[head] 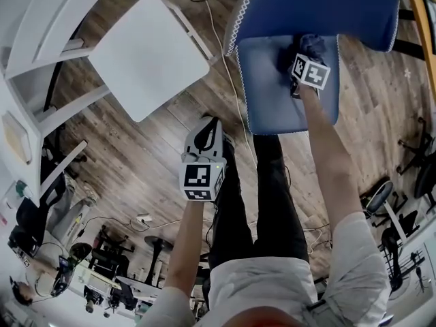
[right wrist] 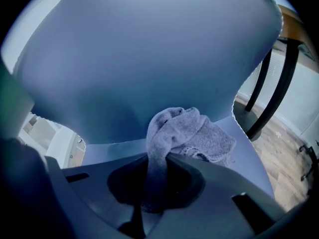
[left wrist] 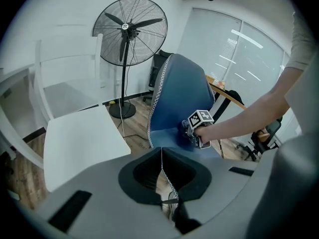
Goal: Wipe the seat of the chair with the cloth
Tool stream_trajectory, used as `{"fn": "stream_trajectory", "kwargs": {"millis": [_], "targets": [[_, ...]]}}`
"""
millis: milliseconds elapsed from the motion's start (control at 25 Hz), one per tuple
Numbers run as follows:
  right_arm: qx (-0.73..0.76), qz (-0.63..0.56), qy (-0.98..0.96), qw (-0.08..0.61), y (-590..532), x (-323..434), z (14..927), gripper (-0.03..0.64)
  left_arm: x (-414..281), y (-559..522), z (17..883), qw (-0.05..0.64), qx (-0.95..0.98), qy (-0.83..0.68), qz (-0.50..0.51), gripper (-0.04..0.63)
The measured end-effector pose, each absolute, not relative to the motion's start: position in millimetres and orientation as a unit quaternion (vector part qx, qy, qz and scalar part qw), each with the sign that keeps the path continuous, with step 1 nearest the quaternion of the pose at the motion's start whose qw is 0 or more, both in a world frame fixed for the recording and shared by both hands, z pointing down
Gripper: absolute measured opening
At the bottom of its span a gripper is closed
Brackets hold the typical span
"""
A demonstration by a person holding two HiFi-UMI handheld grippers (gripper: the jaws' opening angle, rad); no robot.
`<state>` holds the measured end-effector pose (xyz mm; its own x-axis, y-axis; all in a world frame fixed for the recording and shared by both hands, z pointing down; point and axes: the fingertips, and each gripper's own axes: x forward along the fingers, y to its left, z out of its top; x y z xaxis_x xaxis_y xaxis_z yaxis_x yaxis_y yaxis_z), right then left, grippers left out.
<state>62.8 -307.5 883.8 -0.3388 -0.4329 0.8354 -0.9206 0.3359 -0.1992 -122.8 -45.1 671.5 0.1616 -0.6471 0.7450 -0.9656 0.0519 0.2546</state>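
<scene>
A blue chair with white stitched edges stands at the upper right; its seat [head: 269,94] faces me and its back [head: 313,5] is beyond it. My right gripper [head: 303,56] is low over the far part of the seat, shut on a grey cloth [head: 311,45]. In the right gripper view the cloth [right wrist: 187,133] bunches out of the jaws onto the seat [right wrist: 244,158], close to the chair's back [right wrist: 149,59]. My left gripper [head: 208,125] hangs over the wooden floor left of the seat, jaws together and empty. In the left gripper view its jaws point toward the chair [left wrist: 179,93] and the right gripper [left wrist: 199,128].
A white chair [head: 146,53] stands to the left of the blue one. A standing fan [left wrist: 129,31] is behind it, with a cable [head: 218,26] on the wooden floor. A wooden table edge [head: 419,19] and its dark legs [right wrist: 264,88] lie just right of the chair.
</scene>
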Motion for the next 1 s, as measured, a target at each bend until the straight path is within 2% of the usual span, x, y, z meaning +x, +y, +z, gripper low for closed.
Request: {"fn": "stream_trajectory", "kwargs": {"millis": [640,1000], "targets": [[0.425,0.316,-0.766,0.365,-265,5,884,0.048,-152,1,684,0.397,0.633,-0.636,0.192,0.029],[0.336,0.289,-0.808,0.388,-220,-38,879,0.048,-161,8,680,0.394,0.633,-0.639,0.192,0.029]]}}
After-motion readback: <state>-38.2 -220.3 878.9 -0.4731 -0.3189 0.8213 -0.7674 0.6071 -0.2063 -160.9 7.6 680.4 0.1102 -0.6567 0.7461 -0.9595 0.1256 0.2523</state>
